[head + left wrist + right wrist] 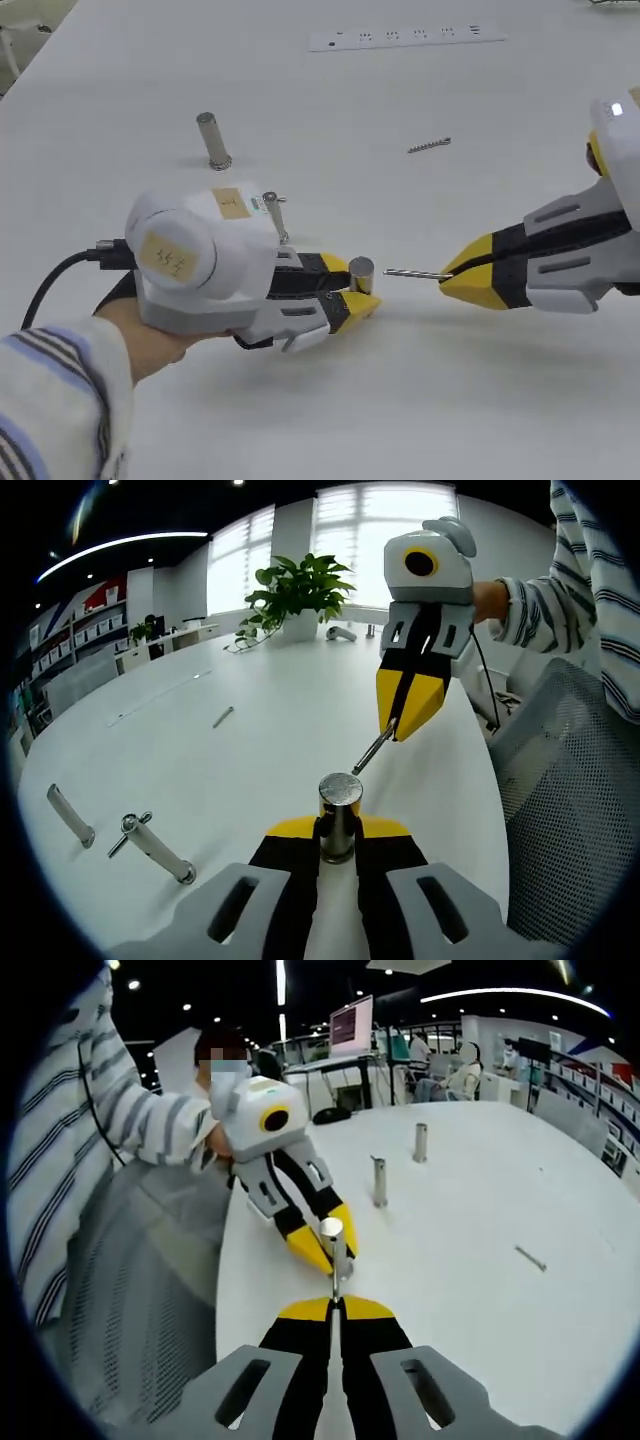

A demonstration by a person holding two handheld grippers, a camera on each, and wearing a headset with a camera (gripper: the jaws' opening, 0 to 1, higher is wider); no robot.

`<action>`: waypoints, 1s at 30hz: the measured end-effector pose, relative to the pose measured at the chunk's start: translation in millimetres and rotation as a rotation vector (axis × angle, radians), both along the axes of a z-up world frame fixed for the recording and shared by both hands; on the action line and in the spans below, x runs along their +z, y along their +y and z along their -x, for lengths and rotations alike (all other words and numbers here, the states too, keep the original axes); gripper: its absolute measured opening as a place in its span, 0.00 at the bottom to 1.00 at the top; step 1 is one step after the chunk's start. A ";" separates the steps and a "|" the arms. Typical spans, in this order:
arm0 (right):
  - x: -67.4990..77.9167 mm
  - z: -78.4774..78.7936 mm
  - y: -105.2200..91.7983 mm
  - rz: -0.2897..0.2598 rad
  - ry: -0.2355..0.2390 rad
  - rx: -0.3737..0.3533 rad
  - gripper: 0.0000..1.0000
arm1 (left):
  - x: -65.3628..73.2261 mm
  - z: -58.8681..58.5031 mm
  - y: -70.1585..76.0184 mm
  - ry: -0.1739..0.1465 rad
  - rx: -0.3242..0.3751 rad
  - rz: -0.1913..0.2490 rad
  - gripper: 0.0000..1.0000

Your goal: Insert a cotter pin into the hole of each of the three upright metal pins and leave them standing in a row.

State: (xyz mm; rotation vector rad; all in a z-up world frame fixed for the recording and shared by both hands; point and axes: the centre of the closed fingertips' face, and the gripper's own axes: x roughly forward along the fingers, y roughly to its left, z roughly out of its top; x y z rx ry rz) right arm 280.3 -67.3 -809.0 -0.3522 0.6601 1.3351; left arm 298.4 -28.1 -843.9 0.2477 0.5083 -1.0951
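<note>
My left gripper [362, 295] is shut on an upright metal pin [360, 271] standing on the white table [400, 400]; that pin [339, 810] sits between the jaws of the left gripper [338, 830]. My right gripper [445, 275] is shut on a cotter pin [413, 273], held level, its tip just beside the pin's head. In the right gripper view the cotter pin [335, 1285] points at the held pin [333, 1243]. A second pin [275, 215] behind the left gripper carries a cotter pin. The third pin [212, 140] stands bare farther back.
A loose cotter pin [430, 146] lies on the table at the back right. A white power strip [405, 38] lies along the far edge. A potted plant [300, 595] stands at the table's far end, and a mesh chair [560, 780] is beside the table.
</note>
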 end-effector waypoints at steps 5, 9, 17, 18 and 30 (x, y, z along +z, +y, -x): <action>0.0 -0.8 2.7 0.000 0.000 0.007 0.03 | 0.0 -0.2 -0.2 0.006 -0.002 0.010 0.11; -0.2 -2.0 4.4 -0.003 0.002 0.002 0.03 | -0.4 -0.5 0.0 0.013 0.007 0.021 0.11; -4.2 -1.6 6.0 0.007 0.002 0.006 0.03 | -0.6 -1.0 0.5 0.024 0.038 0.046 0.12; -4.4 -0.8 6.0 0.005 0.007 0.007 0.03 | -0.7 -1.0 0.5 0.025 0.040 0.047 0.12; -3.9 2.4 7.6 -0.004 0.003 0.002 0.03 | -1.1 -0.2 -0.3 0.040 0.056 0.057 0.12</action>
